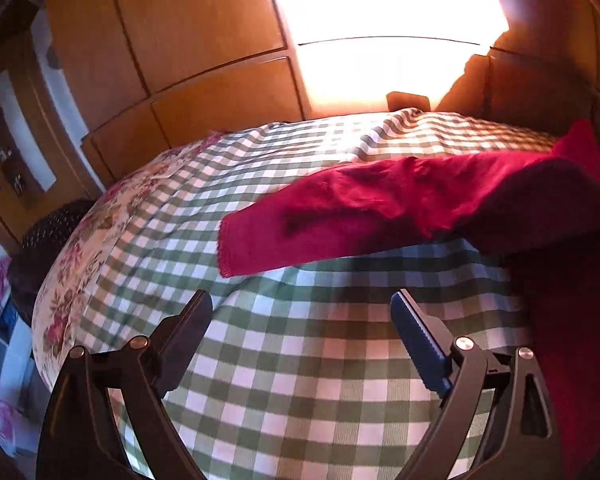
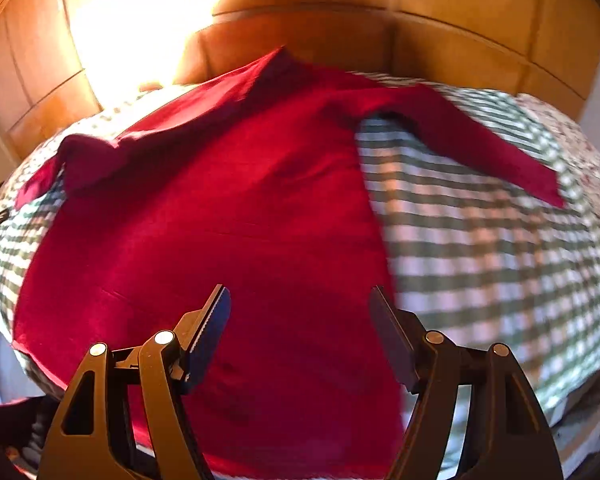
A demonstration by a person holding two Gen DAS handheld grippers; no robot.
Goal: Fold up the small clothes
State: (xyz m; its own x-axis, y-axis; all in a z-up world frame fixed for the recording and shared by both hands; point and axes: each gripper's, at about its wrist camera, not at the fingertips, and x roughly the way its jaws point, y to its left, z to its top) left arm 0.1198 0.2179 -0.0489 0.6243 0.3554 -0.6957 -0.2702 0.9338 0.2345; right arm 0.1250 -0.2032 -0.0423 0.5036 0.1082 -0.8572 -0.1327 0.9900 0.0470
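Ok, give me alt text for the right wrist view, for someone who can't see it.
A red long-sleeved top lies spread on a green-and-white checked cover, one sleeve stretched out to the right. The right gripper is open above the top's lower part, holding nothing. Wooden panels stand behind, partly lost in glare.

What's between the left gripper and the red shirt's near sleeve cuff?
Nothing visible. The left gripper is open over bare checked bedspread, and the sleeve cuff of the red shirt lies flat just ahead of its fingers, with only cloth between.
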